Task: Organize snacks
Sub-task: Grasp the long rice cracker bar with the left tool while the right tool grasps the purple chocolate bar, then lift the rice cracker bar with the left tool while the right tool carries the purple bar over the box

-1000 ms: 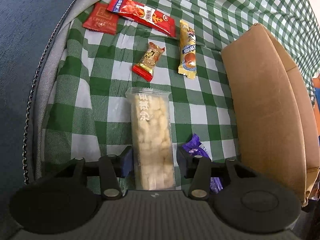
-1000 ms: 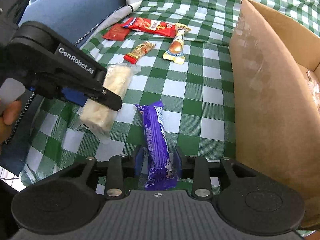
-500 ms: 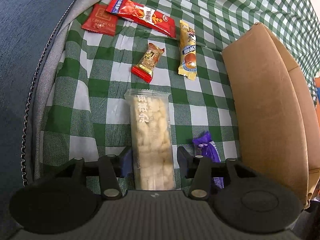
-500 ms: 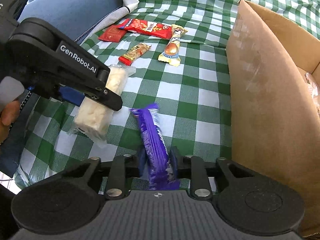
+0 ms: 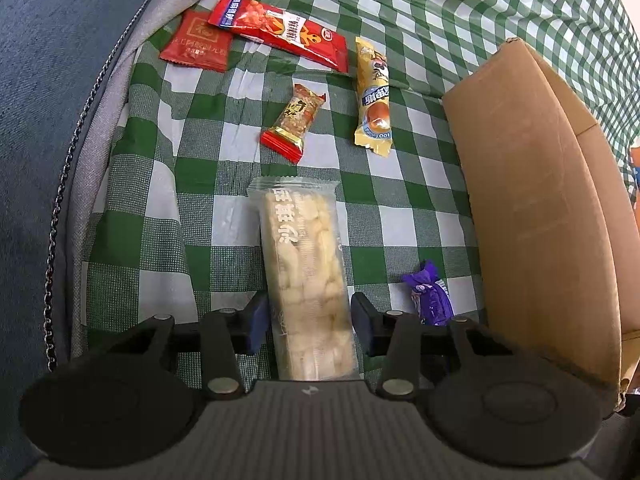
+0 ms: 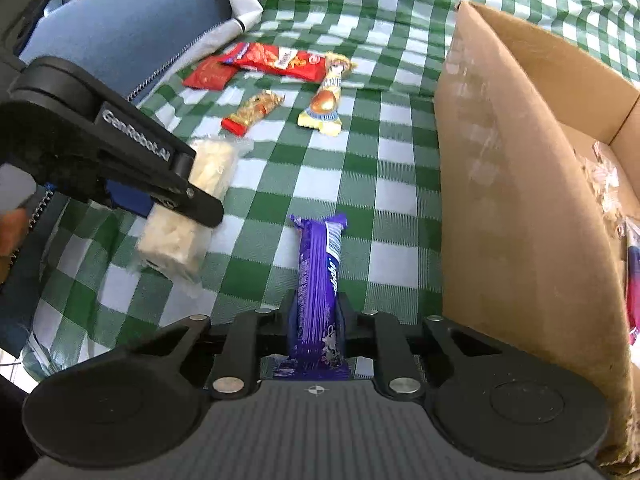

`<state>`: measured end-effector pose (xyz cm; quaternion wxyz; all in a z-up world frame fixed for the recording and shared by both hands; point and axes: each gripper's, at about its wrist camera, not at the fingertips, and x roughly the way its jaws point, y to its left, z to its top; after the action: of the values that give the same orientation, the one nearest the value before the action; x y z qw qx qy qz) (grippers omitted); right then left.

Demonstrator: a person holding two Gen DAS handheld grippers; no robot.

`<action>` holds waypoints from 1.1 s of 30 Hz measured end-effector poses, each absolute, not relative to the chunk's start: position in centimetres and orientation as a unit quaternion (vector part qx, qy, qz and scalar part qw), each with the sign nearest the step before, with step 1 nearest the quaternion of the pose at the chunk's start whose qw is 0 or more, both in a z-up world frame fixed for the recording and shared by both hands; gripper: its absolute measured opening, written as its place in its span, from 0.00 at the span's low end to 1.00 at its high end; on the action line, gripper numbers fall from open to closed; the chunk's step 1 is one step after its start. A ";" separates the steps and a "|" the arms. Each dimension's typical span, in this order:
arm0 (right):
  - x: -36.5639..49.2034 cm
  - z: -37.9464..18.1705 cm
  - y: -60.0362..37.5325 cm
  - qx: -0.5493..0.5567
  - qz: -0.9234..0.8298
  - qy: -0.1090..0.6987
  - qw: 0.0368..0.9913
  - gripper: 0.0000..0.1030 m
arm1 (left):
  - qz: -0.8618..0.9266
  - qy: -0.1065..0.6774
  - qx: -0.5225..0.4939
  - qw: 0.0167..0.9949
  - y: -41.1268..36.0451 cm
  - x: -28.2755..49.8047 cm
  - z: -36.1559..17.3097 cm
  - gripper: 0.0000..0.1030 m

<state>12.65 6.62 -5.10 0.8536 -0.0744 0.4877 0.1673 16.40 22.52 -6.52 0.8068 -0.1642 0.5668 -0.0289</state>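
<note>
It looked like a home: a green-checked cloth [image 5: 280, 152] covered a soft surface, blue upholstery with a zipper [image 5: 48, 80] lay at nine o'clock, and a cardboard box [image 6: 500, 184] stood at three o'clock.

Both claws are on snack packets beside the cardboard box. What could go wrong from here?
1. The right claw pinches the purple foil-wrapped bar near one end, so its long free end may sag or slip.
2. The left claw only straddles the clear packet of pale puffed snack, with gaps at both pads, so lifting now could leave it behind.
3. The tall brown cardboard box wall stands close by and could catch the bar.
</note>
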 end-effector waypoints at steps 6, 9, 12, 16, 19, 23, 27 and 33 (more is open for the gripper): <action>12.7 -5.2 6.9 -0.078 0.165 0.486 0.855 0.20 | -0.029 0.566 -0.163 0.807 22.4 16.4 -6.6 0.48; 12.7 -5.1 6.9 -0.080 0.166 0.483 0.856 0.19 | -0.030 0.566 -0.160 0.809 22.3 16.4 -6.5 0.48; 12.6 -5.0 6.8 -0.080 0.168 0.481 0.857 0.19 | -0.032 0.565 -0.155 0.810 22.2 16.5 -6.5 0.46; 12.5 -4.8 6.8 -0.077 0.166 0.478 0.859 0.18 | -0.035 0.562 -0.155 0.812 22.2 16.5 -6.5 0.42; 12.4 -4.5 6.8 -0.074 0.167 0.472 0.863 0.17 | -0.038 0.558 -0.153 0.815 22.2 16.5 -6.3 0.41; 12.3 -3.8 6.8 -0.074 0.167 0.459 0.869 0.17 | -0.042 0.550 -0.155 0.819 22.1 16.4 -6.0 0.41; 12.2 -3.3 6.8 -0.074 0.168 0.452 0.873 0.17 | -0.041 0.535 -0.161 0.828 22.3 16.1 -5.4 0.40; 12.0 -1.0 6.3 -0.054 0.180 0.418 0.889 0.17 | -0.037 0.492 -0.188 0.849 22.7 15.4 -3.6 0.40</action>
<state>11.99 6.35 -0.99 0.8885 -0.0536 0.4185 0.1805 15.41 22.65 -3.62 0.8493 -0.1878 0.4919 -0.0373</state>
